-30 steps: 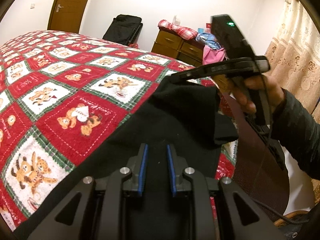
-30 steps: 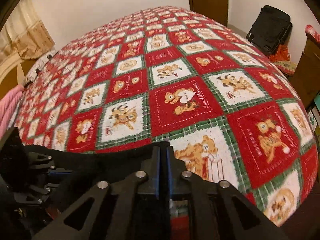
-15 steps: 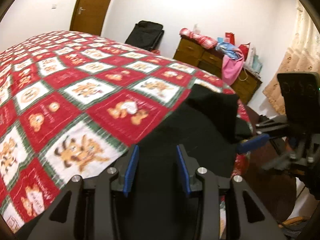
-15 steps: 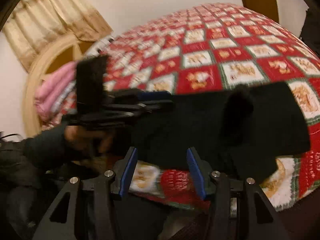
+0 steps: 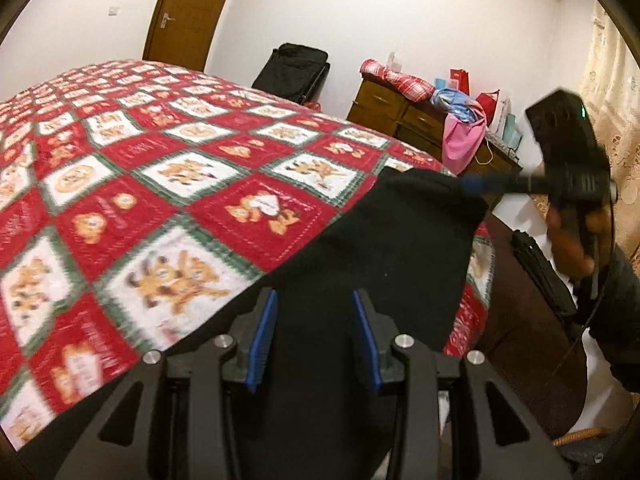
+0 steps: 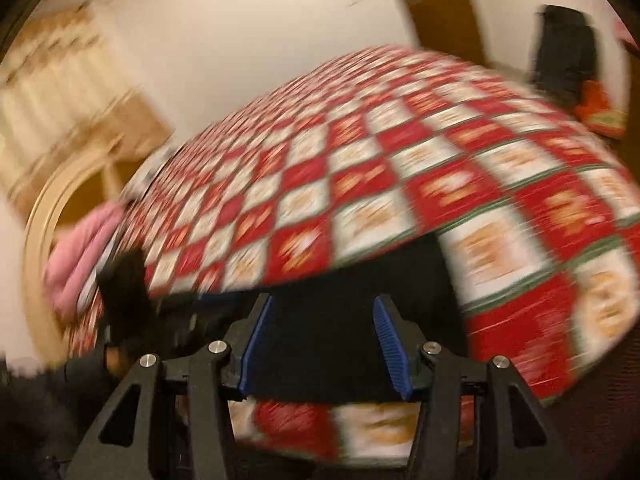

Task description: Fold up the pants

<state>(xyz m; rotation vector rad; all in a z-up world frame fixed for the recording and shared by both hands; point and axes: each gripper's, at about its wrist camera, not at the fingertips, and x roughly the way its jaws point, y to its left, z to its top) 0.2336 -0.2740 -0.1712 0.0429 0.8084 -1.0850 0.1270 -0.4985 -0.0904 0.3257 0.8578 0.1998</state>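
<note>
Lying dark and flat along the near edge of the bed, on the red checked quilt: pants. Hovering over the pants with blue pads spread wide and gripping nothing: left gripper. Also spread wide, holding nothing, poised above the same black cloth at the bed's edge in a blurred view: right gripper. Reaching in by the far corner of the pants in the left view, fingers just beside the hem, contact too unclear to tell. Stretching away beyond the pants, open quilt; standing off past the bed, a dresser.
</note>
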